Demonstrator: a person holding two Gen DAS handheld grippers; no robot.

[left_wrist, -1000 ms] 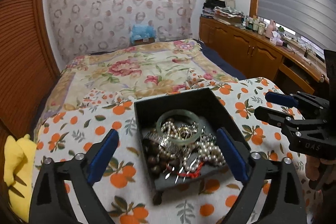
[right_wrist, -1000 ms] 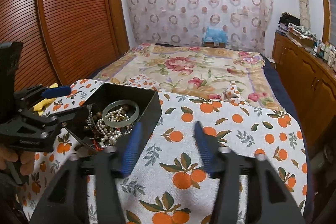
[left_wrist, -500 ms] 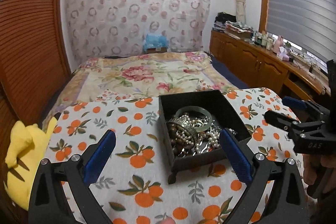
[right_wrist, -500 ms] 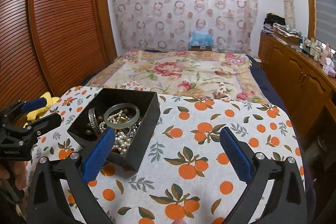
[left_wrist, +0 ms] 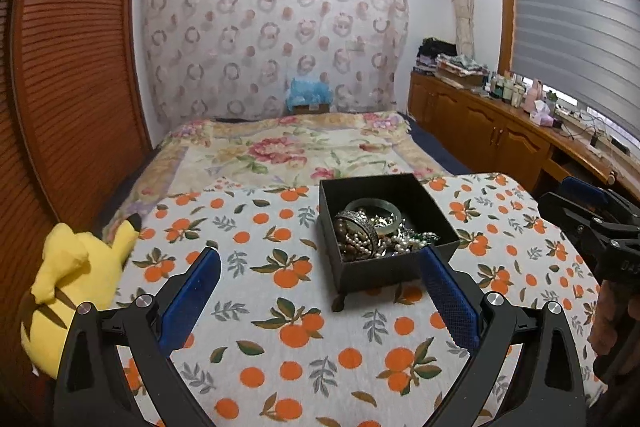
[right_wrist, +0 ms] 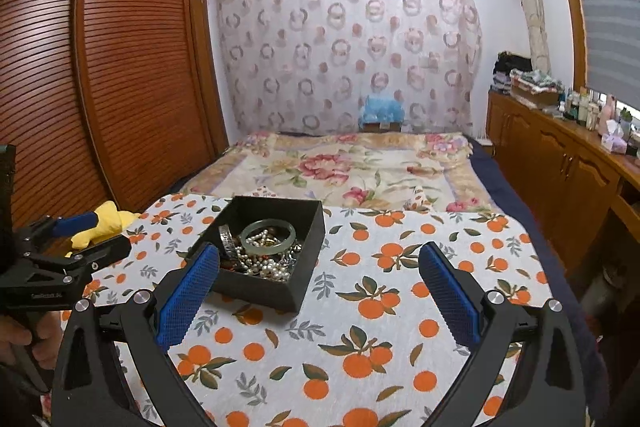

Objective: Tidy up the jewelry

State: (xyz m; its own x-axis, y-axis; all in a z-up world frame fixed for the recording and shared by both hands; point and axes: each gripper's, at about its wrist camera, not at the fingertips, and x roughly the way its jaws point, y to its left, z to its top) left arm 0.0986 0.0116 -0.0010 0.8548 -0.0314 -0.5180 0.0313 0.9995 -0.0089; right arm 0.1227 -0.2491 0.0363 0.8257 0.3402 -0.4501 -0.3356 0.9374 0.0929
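A black open box (left_wrist: 376, 271) (right_wrist: 308, 227) stands on the orange-print tablecloth (left_wrist: 280, 327) (right_wrist: 400, 307). It holds a pale green bangle (left_wrist: 374, 205) (right_wrist: 269, 227), a silver cuff (left_wrist: 356, 221) (right_wrist: 225, 237), pearl strands (right_wrist: 264, 267) and other tangled jewelry. My left gripper (left_wrist: 320, 299) is open and empty, back from the box's near wall; it also shows at the left of the right wrist view (right_wrist: 80, 239). My right gripper (right_wrist: 318, 297) is open and empty, to the right of and nearer than the box, and shows at the right of the left wrist view (left_wrist: 576, 203).
A yellow plush toy (left_wrist: 76, 267) (right_wrist: 104, 223) lies at the table's left edge. A bed with a floral cover (left_wrist: 296, 147) lies beyond the table. A wooden wardrobe (right_wrist: 100, 87) stands at left. Cabinets (left_wrist: 500, 131) with bottles line the right wall.
Both grippers have drawn back and risen from the box, so it looks smaller and farther. The right gripper opened wider from a second ago. The box has not moved.
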